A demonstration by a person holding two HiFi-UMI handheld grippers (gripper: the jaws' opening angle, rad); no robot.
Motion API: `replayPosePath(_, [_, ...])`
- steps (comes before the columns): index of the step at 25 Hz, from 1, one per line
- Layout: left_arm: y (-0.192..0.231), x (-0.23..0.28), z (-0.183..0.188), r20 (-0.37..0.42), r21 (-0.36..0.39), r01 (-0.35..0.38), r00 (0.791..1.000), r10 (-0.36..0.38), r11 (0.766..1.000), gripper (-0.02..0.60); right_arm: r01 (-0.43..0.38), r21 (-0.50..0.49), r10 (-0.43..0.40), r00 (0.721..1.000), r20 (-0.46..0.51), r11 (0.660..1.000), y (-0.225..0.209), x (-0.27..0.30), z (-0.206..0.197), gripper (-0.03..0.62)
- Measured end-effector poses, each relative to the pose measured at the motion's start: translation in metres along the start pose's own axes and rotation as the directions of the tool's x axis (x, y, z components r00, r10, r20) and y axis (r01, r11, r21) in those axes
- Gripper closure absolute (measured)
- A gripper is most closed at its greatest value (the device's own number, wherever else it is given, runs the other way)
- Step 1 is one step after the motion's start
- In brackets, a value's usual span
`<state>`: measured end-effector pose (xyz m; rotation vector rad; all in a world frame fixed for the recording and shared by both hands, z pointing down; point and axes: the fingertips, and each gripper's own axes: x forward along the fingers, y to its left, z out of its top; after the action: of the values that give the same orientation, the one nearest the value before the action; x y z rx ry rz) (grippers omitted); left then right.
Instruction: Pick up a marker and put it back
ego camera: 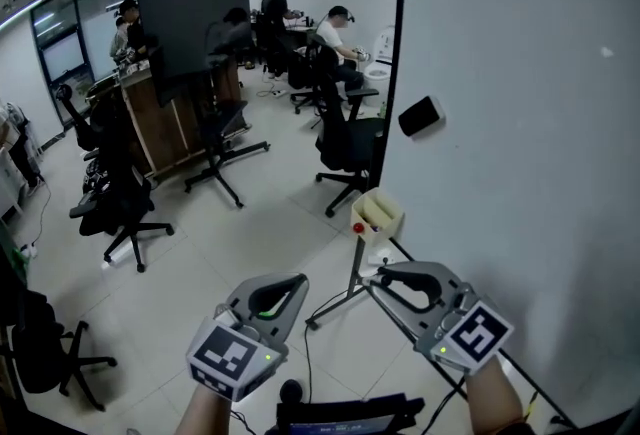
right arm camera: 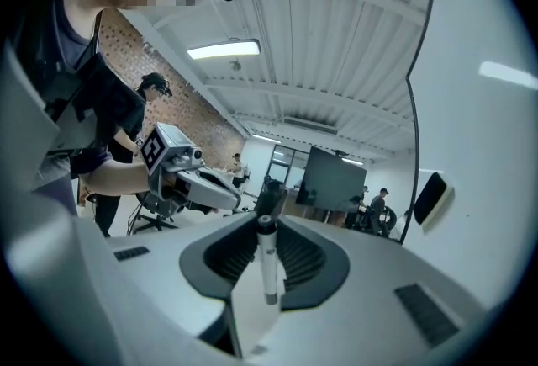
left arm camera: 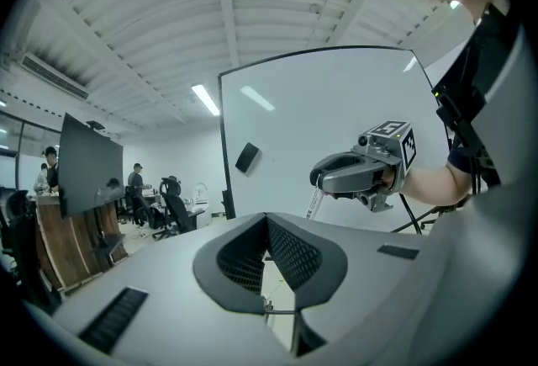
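Observation:
My right gripper (ego camera: 376,275) is shut on a white marker (right arm camera: 267,259) with a dark cap. The marker stands upright between the pads and hangs out below the jaws (left arm camera: 315,204). The gripper is held beside the whiteboard (ego camera: 520,123), just below a cream marker box (ego camera: 380,213) fixed at the board's edge; a red-capped marker (ego camera: 358,228) pokes from the box. My left gripper (ego camera: 298,280) is level with the right one, to its left. Its jaws are shut tip to tip with nothing between them (left arm camera: 267,221).
A black eraser (ego camera: 420,115) sticks to the whiteboard above the box. The board's stand legs (ego camera: 335,303) spread over the floor under my grippers. Office chairs (ego camera: 345,138), a dark screen on a wooden cabinet (ego camera: 190,23) and seated people (ego camera: 335,38) fill the room's left and back.

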<state>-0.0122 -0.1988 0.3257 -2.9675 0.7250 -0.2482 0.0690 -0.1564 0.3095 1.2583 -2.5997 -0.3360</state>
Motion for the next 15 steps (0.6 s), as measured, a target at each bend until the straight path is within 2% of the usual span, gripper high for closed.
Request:
replayPosePath(4, [0.047, 0.019, -0.004, 0.015, -0.016, 0.044, 0.999, -0.043, 0.999, 0.581, 0.026, 0.016, -0.025, 0.999, -0.031, 1.000, -0.017, 0.039, -0.005, 0.497])
replayPosePath(8, [0.091, 0.034, -0.011, 0.012, -0.021, 0.110, 0.994, -0.110, 0.994, 0.581, 0.088, 0.045, -0.085, 0.995, -0.058, 0.995, -0.031, 0.080, -0.009, 0.497])
replayPosePath(15, [0.160, 0.053, -0.014, 0.025, -0.003, 0.193, 0.981, -0.193, 0.981, 0.581, 0.155, 0.051, -0.149, 0.983, -0.104, 0.987, -0.046, 0.146, -0.006, 0.497])
